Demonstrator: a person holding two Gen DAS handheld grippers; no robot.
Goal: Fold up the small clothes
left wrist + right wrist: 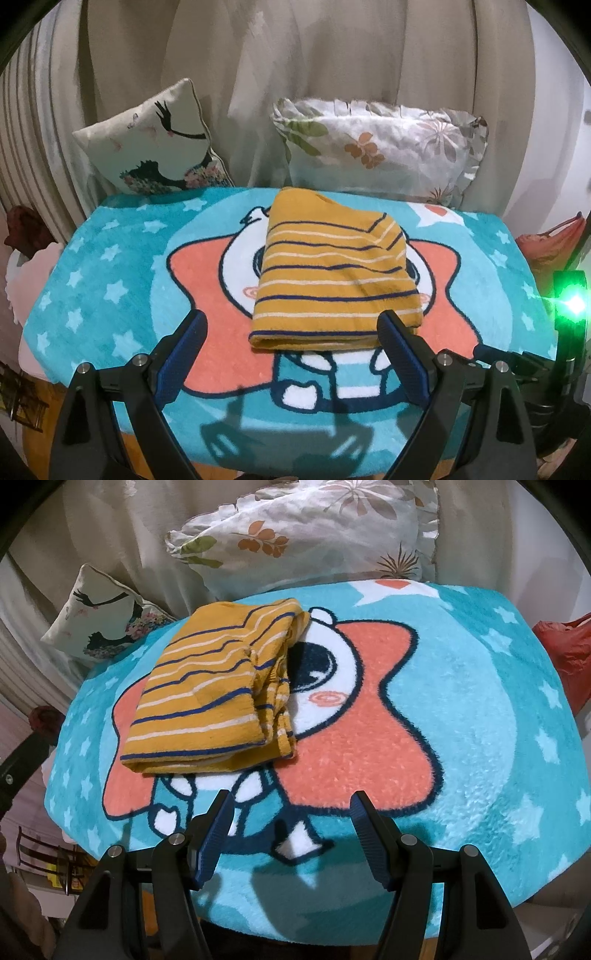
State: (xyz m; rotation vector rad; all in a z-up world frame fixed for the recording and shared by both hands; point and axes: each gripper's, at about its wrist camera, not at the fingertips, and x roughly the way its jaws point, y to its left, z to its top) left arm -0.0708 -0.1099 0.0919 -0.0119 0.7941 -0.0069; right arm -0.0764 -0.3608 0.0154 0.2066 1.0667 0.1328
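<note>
A folded mustard knit garment (334,273) with thin stripes lies on a fluffy turquoise blanket (110,266). Left tongs (291,325) and right tongs (291,806) both gape wide, holding nothing

Blanket (461,701) lay bare right of folded striped garment (210,694); two pillows (376,147) blocked the far edge behind it.

Right gripper (291,805) low in frame, jaws spread wide, nothing between them, blue pads (214,843) facing inward. Poised above teal cartoon blanket (480,709) with white stars and coral star figure. Mustard striped garment (214,690) folded into a compact stack, lying on blanket up and left of gripper, apart from it; layered edges visible along its right side. Floral pillow (306,535) and bird-print cushion (99,613) beyond blanket's far edge. Red item (565,653) at right margin.
</note>
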